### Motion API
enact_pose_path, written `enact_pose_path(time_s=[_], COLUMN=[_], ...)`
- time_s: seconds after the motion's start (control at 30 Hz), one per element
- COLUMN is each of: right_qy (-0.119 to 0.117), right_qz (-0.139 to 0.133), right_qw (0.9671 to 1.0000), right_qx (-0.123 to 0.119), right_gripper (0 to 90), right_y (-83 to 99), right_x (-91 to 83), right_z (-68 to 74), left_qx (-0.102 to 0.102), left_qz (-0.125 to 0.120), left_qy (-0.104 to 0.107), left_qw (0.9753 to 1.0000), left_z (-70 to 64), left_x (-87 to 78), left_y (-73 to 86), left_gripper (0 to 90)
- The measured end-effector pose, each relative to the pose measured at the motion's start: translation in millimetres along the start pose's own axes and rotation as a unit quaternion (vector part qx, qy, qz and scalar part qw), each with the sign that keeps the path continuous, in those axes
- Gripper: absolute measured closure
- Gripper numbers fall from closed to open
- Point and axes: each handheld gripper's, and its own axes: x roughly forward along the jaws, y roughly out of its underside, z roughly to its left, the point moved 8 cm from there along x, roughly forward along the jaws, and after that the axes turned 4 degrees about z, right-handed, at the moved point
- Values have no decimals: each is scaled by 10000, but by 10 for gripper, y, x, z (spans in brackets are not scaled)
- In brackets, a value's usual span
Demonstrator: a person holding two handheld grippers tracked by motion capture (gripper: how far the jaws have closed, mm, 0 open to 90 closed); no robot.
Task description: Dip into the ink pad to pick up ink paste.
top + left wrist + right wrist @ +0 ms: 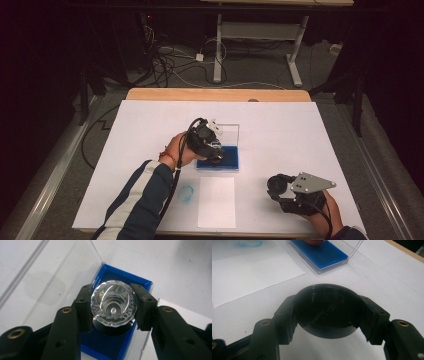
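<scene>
- Two grippers work at the white table
- The left gripper clamps a clear faceted crystal-topped stamp, held over the blue ink pad in its clear open case
- The right gripper, near the table's front right, grips a round black plastic cap

High view forward-down over the table; both gripper views close, sharing the blue ink pad

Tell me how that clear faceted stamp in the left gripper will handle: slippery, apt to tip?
The stamp handle looks like smooth faceted plastic or glass, so probably slippery between the left gripper jaws. It looks rigid and could chip. Round-bodied, it might roll if dropped beside the blue ink pad.
</scene>
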Motion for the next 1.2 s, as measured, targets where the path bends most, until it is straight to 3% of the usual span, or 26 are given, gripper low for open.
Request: enact_pose_path(time_s=[0.43,0.7,1.2], right_qy=[-10,-72,-78], right_qz=[-82,-133,-117], right_qw=[10000,9998,9999], right_qx=[-10,-93,-81], right_gripper=[379,379,379], right_y=[-45,-87,-88], right_x=[0,20,39], right_z=[-29,-25,-30], left_qx=[-69,-101,-135], left_qz=[-368,-639,-826], left_qy=[-244,-303,-380], left_qw=[9990,9974,9958], left_z=[85,55,23], left_x=[-310,-477,-641], left_y=[41,71,194], left_gripper=[544,544,543])
